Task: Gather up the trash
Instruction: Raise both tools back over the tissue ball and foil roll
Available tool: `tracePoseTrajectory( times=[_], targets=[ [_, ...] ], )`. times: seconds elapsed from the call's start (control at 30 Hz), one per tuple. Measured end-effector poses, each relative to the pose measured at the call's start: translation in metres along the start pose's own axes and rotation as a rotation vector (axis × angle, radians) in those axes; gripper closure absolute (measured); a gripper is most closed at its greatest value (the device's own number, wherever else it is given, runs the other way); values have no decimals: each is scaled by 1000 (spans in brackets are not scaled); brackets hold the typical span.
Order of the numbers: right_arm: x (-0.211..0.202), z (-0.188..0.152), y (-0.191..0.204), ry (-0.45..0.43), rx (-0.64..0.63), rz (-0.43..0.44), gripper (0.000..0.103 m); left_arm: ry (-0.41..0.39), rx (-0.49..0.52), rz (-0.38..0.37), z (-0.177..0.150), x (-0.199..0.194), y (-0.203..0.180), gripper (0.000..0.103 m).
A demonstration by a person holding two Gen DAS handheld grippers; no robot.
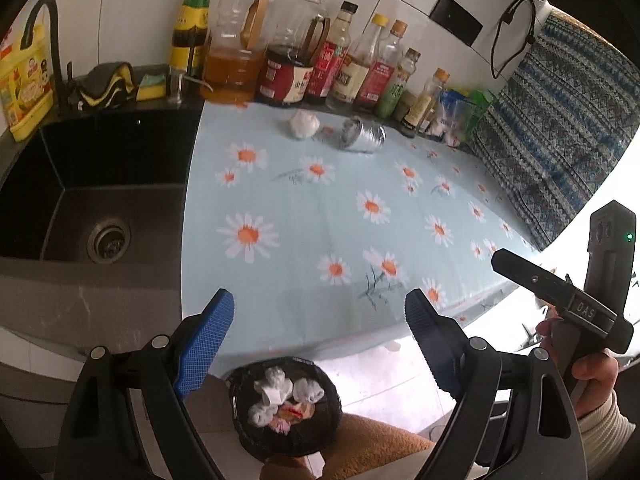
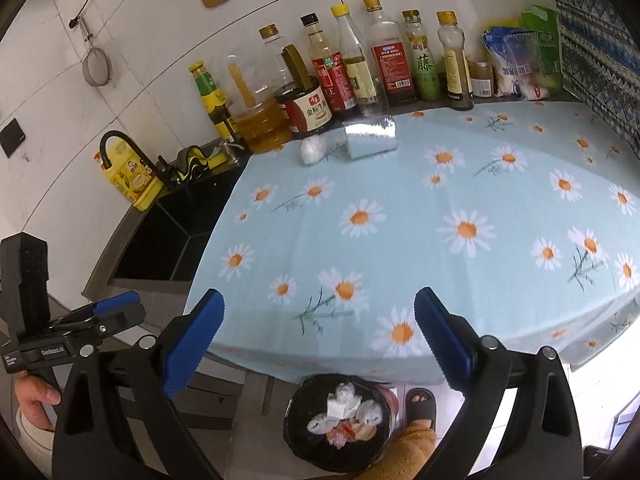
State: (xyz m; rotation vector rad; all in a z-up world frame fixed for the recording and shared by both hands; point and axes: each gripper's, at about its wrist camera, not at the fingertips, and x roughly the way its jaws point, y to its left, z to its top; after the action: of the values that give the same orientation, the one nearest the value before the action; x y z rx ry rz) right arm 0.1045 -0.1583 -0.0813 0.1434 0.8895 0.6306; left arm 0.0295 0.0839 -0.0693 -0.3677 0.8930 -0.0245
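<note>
White paper wad [image 1: 304, 125] looking light, squashy; silver can [image 1: 362, 135] lying tipped, slippery — pinching mid-body. Left gripper [image 1: 320, 312], right gripper [image 2: 318, 312] both gaping, holding nothing.

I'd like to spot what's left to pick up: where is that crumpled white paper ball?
The paper ball lies at the far edge of the daisy tablecloth, just left of the tipped silver can, in front of the sauce bottles.

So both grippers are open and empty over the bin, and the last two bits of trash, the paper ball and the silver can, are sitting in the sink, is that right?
Not quite. The paper ball and silver can lie on the daisy tablecloth near the bottles, not in the sink; the left wrist view shows it. Both grippers are open and empty over the bin.
</note>
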Motion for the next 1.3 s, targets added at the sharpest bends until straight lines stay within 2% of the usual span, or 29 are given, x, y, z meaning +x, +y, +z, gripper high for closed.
tracePoseTrajectory(
  times=[0.17, 0.43, 0.47, 0.7, 0.93, 1.3],
  targets=[
    [14, 30, -9, -6, -12, 43, 8, 0, -2, 21, 22, 11, -4, 18],
    [48, 81, -31, 6, -53, 58, 8, -20, -26, 74, 58, 38, -10, 18],
    [53, 88, -34, 6, -62, 56, 5, -21, -37, 84, 63, 42, -11, 18],
    [106, 131, -60, 46, -93, 57, 5, 2, -81, 139, 91, 68, -12, 18],
    [170, 162, -71, 100, -114, 45, 5, 19, -111, 196, 109, 83, -15, 18],
    [249, 189, -82, 187, -109, 1, 5, 57, -183, 268, 118, 101, -6, 18]
  ],
)
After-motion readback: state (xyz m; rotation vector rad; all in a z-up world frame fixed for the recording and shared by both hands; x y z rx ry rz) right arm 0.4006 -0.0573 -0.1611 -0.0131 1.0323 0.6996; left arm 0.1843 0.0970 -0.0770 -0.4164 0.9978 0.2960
